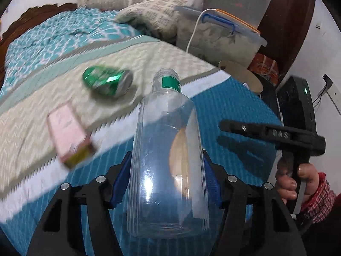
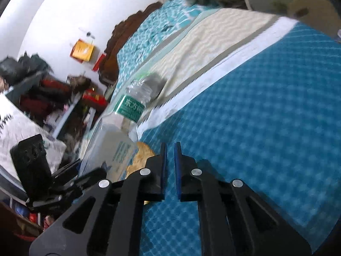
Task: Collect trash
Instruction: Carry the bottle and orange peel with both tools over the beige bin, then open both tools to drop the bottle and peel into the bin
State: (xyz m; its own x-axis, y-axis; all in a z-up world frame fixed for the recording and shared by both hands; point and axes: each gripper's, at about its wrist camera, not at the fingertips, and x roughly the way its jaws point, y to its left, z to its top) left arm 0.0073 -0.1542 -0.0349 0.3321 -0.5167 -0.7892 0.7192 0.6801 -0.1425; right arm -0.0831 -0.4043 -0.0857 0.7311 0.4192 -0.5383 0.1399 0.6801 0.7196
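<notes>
A: What has the left gripper (image 1: 168, 183) got?

B: A clear bottle (image 1: 168, 153). The blue pads (image 1: 120, 181) press on its sides, low on the body. There is no cap, the neck points away over the bed (image 1: 230, 111), and a green label (image 1: 170, 83) wraps the neck.

A: And the other trash?

B: A green can (image 1: 107, 83) lies on its side on the cream band of the bedspread, apart from the bottle. Nearer, to the left, there is a pink box (image 1: 69, 134), blurred, on the same cream cloth at the edge of the blue part.

A: The right gripper?

B: From the left camera you see it side on, black, at the right (image 1: 272, 134), with a hand (image 1: 298, 183) in a red checked sleeve (image 1: 319, 196) on the handle. In its own view the jaws (image 2: 169, 160) stand almost together, only a thin gap between the blue pads, nothing in it. It hangs over the blue quilt.

A: Does it touch the bottle?

B: No. In that view the bottle (image 2: 119, 140) is off to its left, held by the other gripper, well clear of the fingers.

A: What is behind the bed?

B: A pillow (image 1: 153, 15) at the head end, and beside it a lidded plastic tub (image 1: 219, 36) with a white cable (image 1: 196, 27) hanging over it. There are cluttered shelves (image 2: 53, 98) along the wall, too blurred to make out.
</notes>
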